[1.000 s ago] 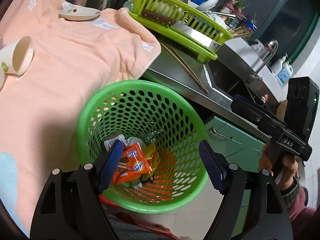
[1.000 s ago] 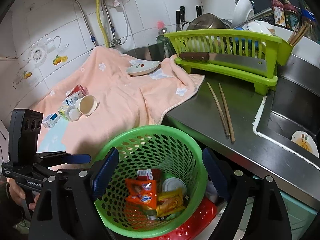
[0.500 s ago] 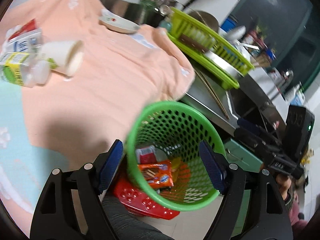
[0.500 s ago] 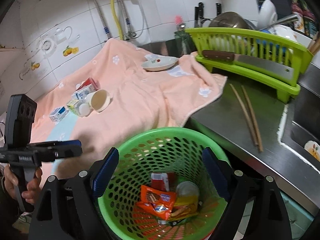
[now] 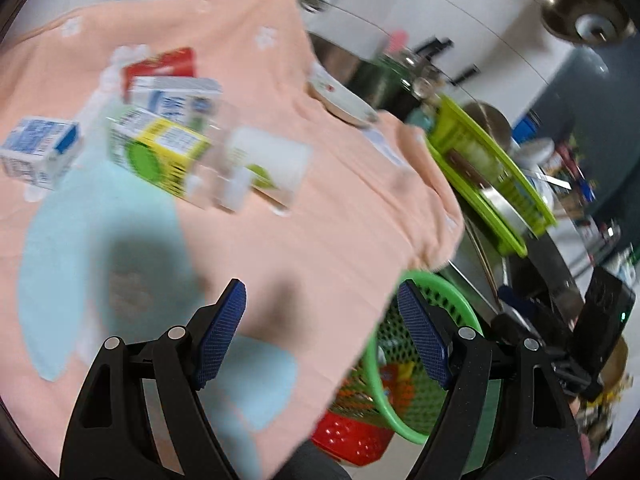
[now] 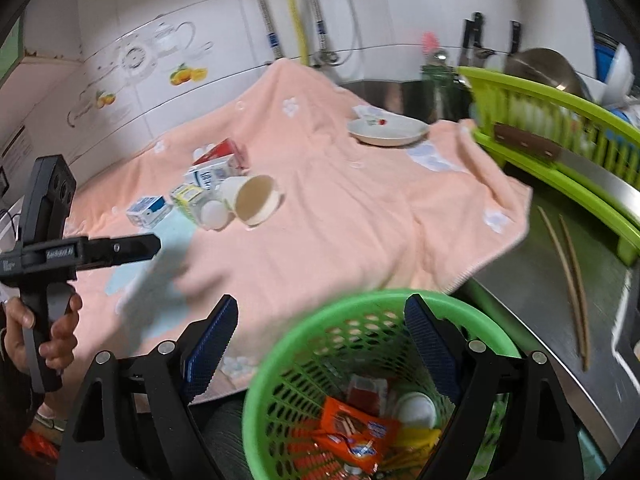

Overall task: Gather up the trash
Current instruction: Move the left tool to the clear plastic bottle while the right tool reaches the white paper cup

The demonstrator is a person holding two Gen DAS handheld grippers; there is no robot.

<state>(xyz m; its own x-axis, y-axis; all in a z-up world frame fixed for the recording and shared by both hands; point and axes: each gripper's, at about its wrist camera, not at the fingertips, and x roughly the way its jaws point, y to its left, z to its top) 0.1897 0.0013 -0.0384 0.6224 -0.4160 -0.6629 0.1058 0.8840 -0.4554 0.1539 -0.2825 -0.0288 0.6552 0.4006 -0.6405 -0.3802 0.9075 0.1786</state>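
- Left gripper (image 5: 320, 336): jaws spread wide and empty, poised above the peach towel (image 5: 328, 208) near its front edge, aimed toward the litter at the back of the counter.
- Right gripper (image 6: 320, 344): jaws likewise spread, nothing between them, hanging over the near rim of the green basket (image 6: 280, 364), which sits below the counter's edge.
- In the basket: an orange snack wrapper (image 6: 356, 436), a red packet (image 6: 366, 390), a white round lid (image 6: 416, 410) and yellow wrappers, piled at the bottom.
- Left on the towel, clustered well apart from the basket: a paper cup (image 6: 254, 198) tipped on its side with its mouth facing the camera, a yellow-green carton (image 5: 158, 152) just beside it, a blue-and-white carton (image 5: 176, 100) behind, a red carton (image 5: 160, 68) at the rear, and a small blue carton (image 5: 38, 152) off to the left.
- Farther back on the towel: a shallow white dish (image 6: 388, 130), upright.
- To the right: a lime dish rack (image 6: 560, 148) on the steel counter, with a pair of chopsticks (image 6: 568, 268) lying in front of it.
- Left view badly blurred; labels unreadable.
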